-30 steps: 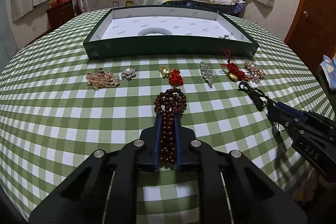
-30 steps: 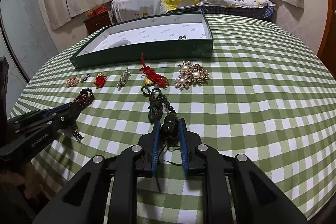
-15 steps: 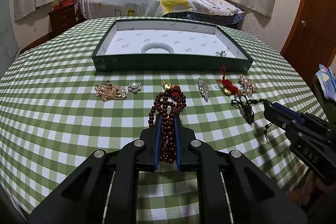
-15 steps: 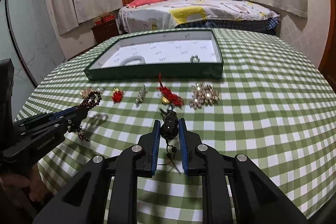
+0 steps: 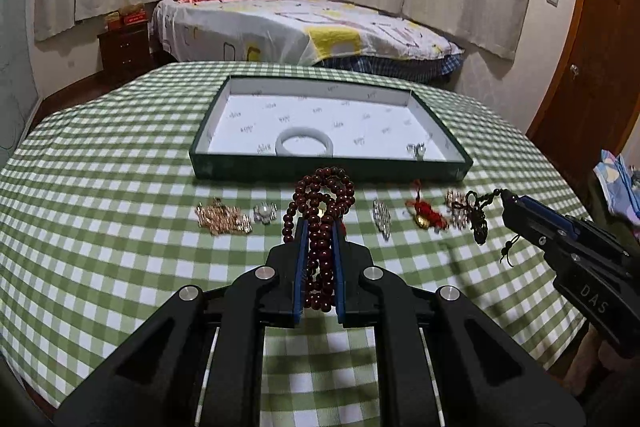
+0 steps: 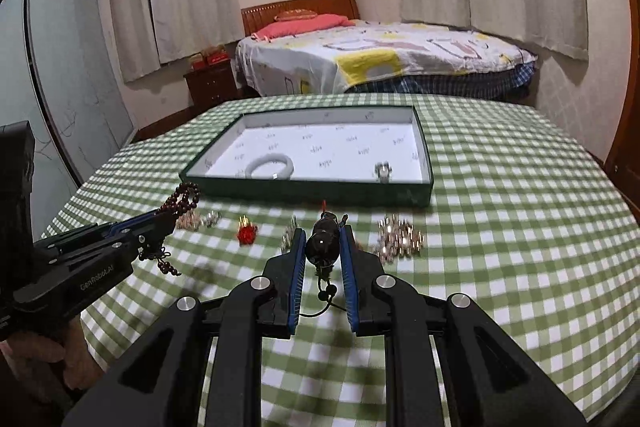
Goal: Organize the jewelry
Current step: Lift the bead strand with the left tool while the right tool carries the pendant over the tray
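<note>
My left gripper (image 5: 319,227) is shut on a dark red bead bracelet (image 5: 322,199) and holds it above the table, short of the green tray (image 5: 328,173). It also shows in the right wrist view (image 6: 160,223) with the beads (image 6: 186,197). My right gripper (image 6: 323,235) is shut on a black bead pendant with a dark cord (image 6: 324,241), lifted off the cloth; it shows at the right of the left wrist view (image 5: 506,199) with the pendant (image 5: 478,223) hanging. The tray holds a white bangle (image 5: 304,145) and a small silver piece (image 5: 416,149).
On the green checked cloth in front of the tray lie a gold brooch (image 5: 222,221), a pearl brooch (image 5: 265,213), a silver brooch (image 5: 382,217), a red knot charm (image 5: 424,215) and a pearl cluster brooch (image 6: 398,239). A bed stands behind the table.
Both grippers have risen and moved toward the tray, each lifting its piece off the cloth. The bracelet and the pendant now hang in the air.
</note>
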{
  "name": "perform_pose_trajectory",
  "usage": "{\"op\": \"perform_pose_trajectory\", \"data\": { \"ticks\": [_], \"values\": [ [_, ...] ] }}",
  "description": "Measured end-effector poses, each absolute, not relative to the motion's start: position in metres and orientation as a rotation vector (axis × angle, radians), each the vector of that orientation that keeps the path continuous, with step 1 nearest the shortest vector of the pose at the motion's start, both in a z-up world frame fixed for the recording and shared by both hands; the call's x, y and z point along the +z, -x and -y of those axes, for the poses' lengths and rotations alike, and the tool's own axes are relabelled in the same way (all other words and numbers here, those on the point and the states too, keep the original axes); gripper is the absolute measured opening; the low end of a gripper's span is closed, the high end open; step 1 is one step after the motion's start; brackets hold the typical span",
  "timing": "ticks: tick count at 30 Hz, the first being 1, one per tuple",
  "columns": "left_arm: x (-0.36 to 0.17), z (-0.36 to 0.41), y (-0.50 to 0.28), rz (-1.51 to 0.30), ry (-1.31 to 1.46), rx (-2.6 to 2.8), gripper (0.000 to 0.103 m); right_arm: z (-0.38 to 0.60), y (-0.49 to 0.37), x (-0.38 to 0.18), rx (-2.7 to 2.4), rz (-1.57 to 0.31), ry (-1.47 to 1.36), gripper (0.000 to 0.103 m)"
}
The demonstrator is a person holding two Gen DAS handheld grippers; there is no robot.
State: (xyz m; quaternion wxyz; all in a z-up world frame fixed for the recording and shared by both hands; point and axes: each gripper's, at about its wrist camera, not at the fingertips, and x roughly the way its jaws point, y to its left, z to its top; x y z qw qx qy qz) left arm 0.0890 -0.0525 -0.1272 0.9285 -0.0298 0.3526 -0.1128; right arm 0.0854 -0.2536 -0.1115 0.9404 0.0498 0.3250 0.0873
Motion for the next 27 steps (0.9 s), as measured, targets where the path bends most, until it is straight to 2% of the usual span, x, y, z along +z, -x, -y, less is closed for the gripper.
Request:
{"op": "perform_pose_trajectory", "data": {
  "ticks": [9, 19, 27],
  "values": [
    [-0.108, 0.038, -0.121, -0.677, 0.095, -0.208, 0.011, 0.25, -0.119, -0.085, 0.18, -0.58, -0.092, 0.018],
    [-0.094, 0.034, -0.196, -0.616, 0.1, -0.186, 0.011, 0.241, -0.178, -0.075, 0.181, -0.525, -0.071, 0.018],
    [-0.122, 0.035, -0.254, -0.675, 0.076, -0.162, 0.011, 0.242, -0.226, -0.103, 0.168, -0.57, -0.102, 0.018]
  ]
}}
